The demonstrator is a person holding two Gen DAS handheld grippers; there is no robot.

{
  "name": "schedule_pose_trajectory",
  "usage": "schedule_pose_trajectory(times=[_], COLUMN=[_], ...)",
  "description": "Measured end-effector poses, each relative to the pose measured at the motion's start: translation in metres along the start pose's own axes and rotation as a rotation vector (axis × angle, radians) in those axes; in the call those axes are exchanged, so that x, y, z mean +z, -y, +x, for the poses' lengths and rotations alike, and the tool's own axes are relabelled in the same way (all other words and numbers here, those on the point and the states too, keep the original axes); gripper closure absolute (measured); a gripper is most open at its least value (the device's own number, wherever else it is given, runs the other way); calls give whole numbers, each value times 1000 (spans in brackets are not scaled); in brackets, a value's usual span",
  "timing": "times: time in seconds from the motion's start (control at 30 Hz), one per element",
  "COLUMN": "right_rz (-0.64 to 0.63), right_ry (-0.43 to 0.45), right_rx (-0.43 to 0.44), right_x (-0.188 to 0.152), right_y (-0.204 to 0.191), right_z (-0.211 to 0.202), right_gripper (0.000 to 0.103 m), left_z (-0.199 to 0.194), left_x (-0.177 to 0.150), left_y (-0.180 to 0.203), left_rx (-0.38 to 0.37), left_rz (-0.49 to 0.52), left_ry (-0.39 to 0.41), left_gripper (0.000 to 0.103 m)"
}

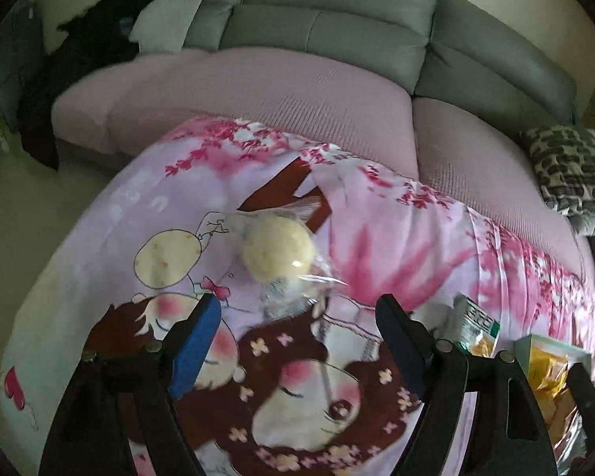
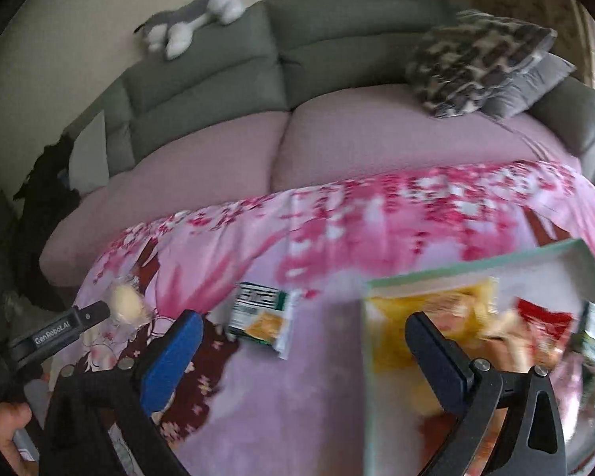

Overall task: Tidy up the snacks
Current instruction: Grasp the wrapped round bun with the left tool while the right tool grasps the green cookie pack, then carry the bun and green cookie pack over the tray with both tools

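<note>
My left gripper [image 1: 297, 317] stands with its jaws parted and nothing between the pads. Just ahead of it lies a round pale bun in clear wrap [image 1: 277, 252], resting on the pink cartoon-print cloth [image 1: 396, 238].

My right gripper [image 2: 303, 337] is spread wide and also empty. It hangs over the near left edge of the pale green box [image 2: 587, 256], which already holds a yellow packet [image 2: 436, 309] and a red packet [image 2: 543, 313]; that side of the view is blurred. A green-and-white snack packet [image 2: 263, 309] lies on the cloth between the bun and the box.

I judge the step in hand to be collection of the loose snacks, with two left outside the box. Next move: bring the left gripper down over the bun and close lightly, since the wrap looks slippery and the bun soft.
</note>
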State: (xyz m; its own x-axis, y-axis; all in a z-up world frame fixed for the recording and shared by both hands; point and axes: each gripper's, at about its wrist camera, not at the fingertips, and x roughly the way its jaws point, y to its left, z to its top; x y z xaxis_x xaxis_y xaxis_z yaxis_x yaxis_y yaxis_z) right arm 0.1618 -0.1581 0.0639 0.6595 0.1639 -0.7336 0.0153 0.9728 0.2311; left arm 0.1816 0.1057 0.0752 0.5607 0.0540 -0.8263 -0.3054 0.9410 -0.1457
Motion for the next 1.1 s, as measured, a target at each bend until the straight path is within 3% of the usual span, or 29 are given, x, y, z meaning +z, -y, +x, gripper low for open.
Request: schedule_pose_trajectory(times=[0.27,0.4,0.57,0.7,0.9,1.1], right_rz=[-62,-68,-50,-35,-6,50], right_ry=[-139,-166,-180,-162,-152,-93], right_rx=[-37,-61,-88,-68,-11,4], right_x=[-3,-6,-9,-10,-15,-26], right_y=[-36,-40,-37,-34,-26,-5], right_z=[82,103,113,107,80,19], right_gripper=[0,2,30,41,43,43], left_z=[49,66,81,77,67,19], left_x=[23,27,29,30,23,-3], left_y=[-10,-10,-10,-9,-8,5], left_rx=[-18,-1,-16,-11,-24,-63], left_rz=[5,20,11,15,10,3], left_ry=[-98,-112,-124,-103,-106,-54], left_gripper=[22,24,36,48,52,52])
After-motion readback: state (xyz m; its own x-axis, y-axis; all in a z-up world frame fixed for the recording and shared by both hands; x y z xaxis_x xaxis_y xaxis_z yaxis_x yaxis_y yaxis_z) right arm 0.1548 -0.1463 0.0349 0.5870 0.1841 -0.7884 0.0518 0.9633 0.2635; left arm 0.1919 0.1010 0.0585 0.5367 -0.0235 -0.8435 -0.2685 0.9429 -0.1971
